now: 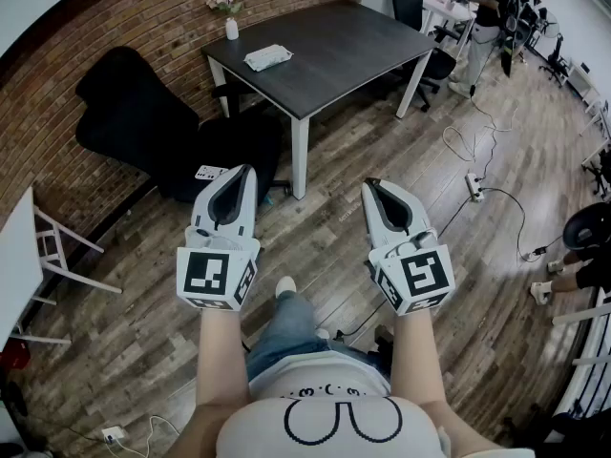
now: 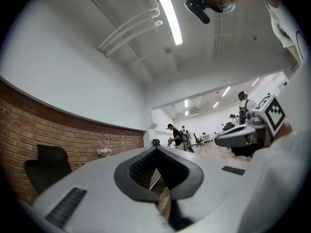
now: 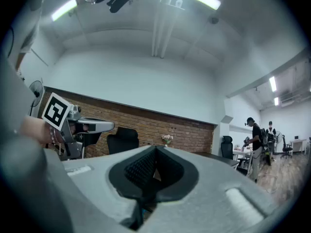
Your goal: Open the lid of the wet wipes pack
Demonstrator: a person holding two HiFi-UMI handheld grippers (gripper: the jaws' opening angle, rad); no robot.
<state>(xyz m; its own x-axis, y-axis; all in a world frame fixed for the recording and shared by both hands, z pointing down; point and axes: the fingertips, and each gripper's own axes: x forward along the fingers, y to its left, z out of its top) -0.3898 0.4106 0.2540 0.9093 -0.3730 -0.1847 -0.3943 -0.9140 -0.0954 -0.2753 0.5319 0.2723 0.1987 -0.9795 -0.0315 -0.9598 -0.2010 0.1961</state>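
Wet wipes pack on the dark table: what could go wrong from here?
Left gripper and right gripper are both shut, far from the wet wipes pack; they may arrive closed and shove it. The black chair crowds the near side of the table: a possible snag. The vase near the pack could be tipped.

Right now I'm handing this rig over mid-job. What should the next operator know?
Left gripper: jaws together, empty, held out over the floor.
Right gripper: jaws together, empty, beside the left.
Wet wipes pack: lies on the dark table, near the flower vase, well ahead of both grippers. It is too small here to read how its lid stands.
Done: nothing shows as done; neither gripper is at the pack.
Left: walk up to the table, steady the pack with one gripper, lift the lid with the other.
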